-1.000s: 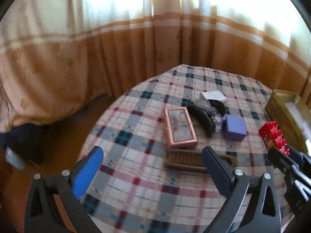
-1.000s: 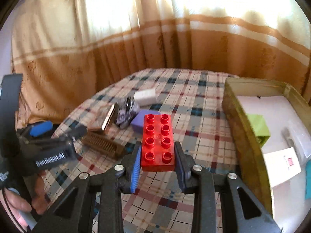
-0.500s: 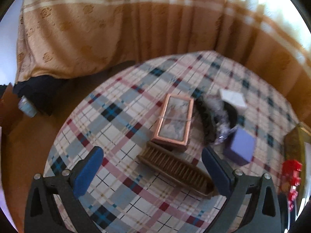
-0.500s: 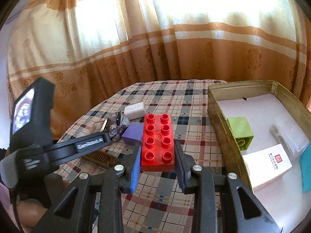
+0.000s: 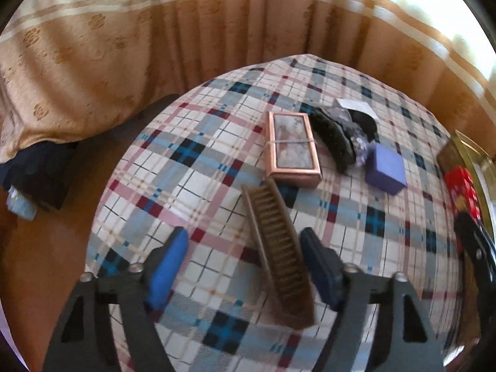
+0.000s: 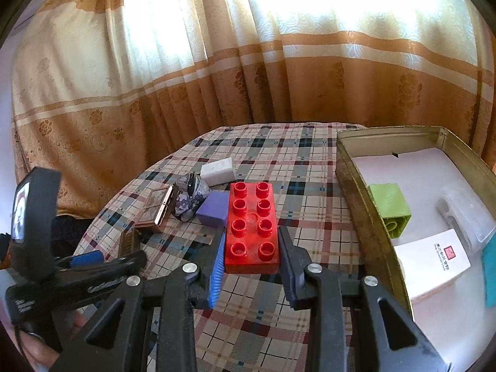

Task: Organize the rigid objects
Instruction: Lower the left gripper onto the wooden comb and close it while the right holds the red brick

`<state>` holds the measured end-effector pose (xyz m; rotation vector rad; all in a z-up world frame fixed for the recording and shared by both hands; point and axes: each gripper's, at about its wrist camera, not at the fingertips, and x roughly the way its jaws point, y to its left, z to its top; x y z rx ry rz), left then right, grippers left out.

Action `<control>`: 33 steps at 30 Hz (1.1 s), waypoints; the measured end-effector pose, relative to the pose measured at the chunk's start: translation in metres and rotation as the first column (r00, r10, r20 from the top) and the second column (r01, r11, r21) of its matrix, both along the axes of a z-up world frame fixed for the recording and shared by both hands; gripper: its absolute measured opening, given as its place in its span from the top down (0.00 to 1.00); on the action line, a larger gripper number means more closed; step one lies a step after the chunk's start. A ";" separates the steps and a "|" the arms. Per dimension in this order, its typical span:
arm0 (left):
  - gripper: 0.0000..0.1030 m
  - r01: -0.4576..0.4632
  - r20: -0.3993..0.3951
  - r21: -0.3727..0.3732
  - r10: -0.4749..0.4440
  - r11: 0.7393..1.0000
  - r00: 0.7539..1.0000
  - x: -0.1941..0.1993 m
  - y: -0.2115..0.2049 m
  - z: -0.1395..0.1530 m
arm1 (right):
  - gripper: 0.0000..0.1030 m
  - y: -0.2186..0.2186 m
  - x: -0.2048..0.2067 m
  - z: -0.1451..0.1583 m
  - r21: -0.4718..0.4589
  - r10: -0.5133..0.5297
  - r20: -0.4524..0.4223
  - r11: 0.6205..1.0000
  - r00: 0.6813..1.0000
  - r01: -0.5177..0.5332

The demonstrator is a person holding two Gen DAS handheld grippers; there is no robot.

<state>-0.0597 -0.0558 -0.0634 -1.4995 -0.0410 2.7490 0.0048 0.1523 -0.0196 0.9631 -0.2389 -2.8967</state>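
My right gripper (image 6: 251, 257) is shut on a red eight-stud brick (image 6: 251, 224) and holds it above the plaid table, left of the gold tin box (image 6: 362, 207). The brick also shows at the right edge of the left wrist view (image 5: 462, 192). My left gripper (image 5: 245, 260) is open, low over the table, with a brown wooden comb (image 5: 276, 254) lying between its fingers, near the right one. Beyond it lie a copper-framed box (image 5: 291, 148), a dark hair clip (image 5: 338, 139), a purple block (image 5: 386, 169) and a white block (image 5: 353, 105).
The tin box holds a green block (image 6: 389, 207), a white card (image 6: 431, 260), a clear plastic case (image 6: 465, 214) and something teal (image 6: 489, 266). Orange curtains (image 6: 217, 77) hang close behind the round table (image 5: 192, 167). The floor drops off at left, with a dark object there (image 5: 40, 170).
My left gripper has come down and forward over the comb, which now lies between its fingers. My right gripper still holds the red brick, and its view has shifted to show more of the tin box.
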 end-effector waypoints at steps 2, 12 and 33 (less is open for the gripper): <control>0.34 0.019 -0.007 0.009 -0.019 1.000 1.000 0.001 0.000 0.002 | 0.67 -0.001 0.001 0.001 0.006 0.003 -0.003 1.000 1.000 -0.003; 0.31 0.064 -0.046 0.128 -0.059 0.990 0.997 0.014 -0.010 0.008 | 0.67 -0.005 0.001 0.001 0.022 0.012 -0.005 1.000 1.000 -0.012; 0.77 0.046 -0.097 0.115 -0.035 0.992 0.995 0.010 -0.009 0.006 | 0.67 -0.003 0.011 0.010 0.011 0.010 -0.077 1.000 0.997 -0.009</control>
